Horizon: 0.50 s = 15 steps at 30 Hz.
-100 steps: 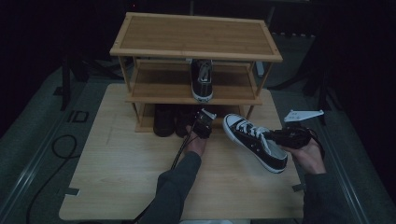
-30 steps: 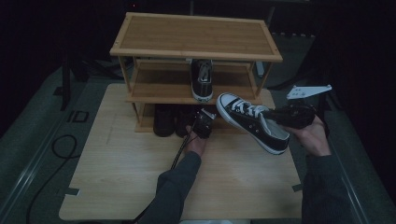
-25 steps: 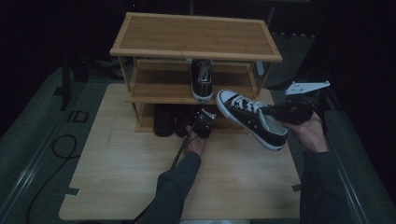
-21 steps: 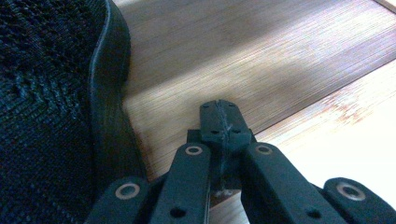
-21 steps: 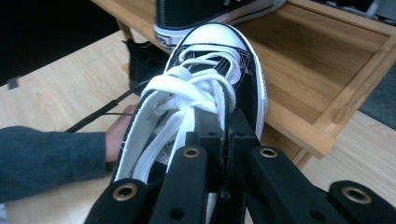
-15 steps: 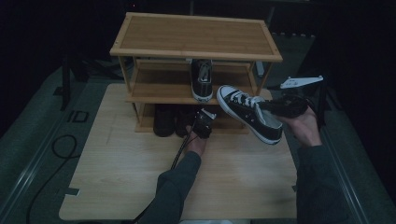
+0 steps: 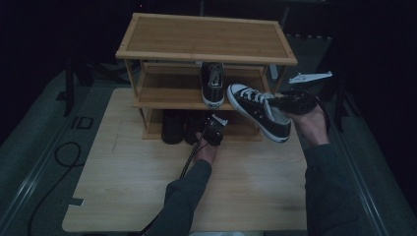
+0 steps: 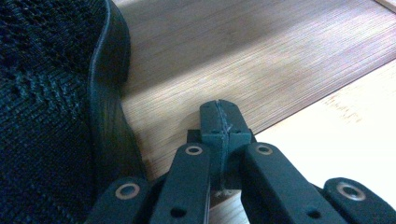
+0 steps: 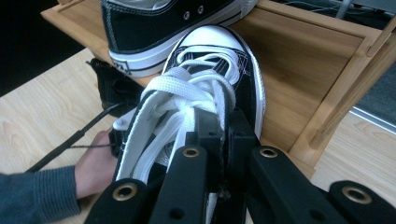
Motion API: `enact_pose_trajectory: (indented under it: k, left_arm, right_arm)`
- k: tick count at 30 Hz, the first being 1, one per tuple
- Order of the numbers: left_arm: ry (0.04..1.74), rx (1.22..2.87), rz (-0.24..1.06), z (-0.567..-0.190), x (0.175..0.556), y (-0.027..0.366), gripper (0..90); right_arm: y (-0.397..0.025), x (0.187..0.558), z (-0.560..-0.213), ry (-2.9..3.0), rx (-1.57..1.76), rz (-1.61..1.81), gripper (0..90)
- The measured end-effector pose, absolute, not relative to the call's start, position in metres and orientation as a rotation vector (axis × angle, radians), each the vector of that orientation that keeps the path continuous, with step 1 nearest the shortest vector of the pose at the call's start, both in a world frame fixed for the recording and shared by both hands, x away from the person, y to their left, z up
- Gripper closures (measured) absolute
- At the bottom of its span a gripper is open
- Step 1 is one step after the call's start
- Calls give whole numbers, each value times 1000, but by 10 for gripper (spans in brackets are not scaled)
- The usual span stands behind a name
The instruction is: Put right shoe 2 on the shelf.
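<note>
Right gripper is clamped onto the back end of a black-and-white canvas sneaker, holding it up in the air with the white toe cap pointed at the middle shelf of the wooden shoe rack. In the right gripper view you can see the jaws pinched together on the shoe's upper just behind the white laces, and the toe hangs right over the front edge of that shelf. Its twin, the other sneaker, already sits on the middle shelf with its heel facing out, and the held one is just beside it on the right, not quite touching as far as I can tell. Left gripper is down low at the front of the rack's bottom level, jaws pressed fully together with nothing between them; the left gripper view shows it hovering over the wood with a dark mesh shoe right next to it on the left. From the high view there are a couple of dark shoes tucked in on that bottom level. Everything sits on a light wooden table, and the left gripper's cable trails back along the forearm.
</note>
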<state>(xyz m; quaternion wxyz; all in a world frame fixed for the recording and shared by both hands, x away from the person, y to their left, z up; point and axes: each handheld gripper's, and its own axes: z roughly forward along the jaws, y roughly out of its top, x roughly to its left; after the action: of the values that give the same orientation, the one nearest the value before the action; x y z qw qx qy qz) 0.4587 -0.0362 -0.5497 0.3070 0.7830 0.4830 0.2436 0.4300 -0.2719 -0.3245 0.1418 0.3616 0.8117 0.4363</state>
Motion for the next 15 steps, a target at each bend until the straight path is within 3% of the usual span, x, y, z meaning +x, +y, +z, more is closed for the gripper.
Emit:
enact_pose_trajectory:
  k: [15]
  left_arm:
    - [1278,2072,647,-550,459,-36,900]
  right_arm:
    - [-254,447,-324,2276,1126,1252,879]
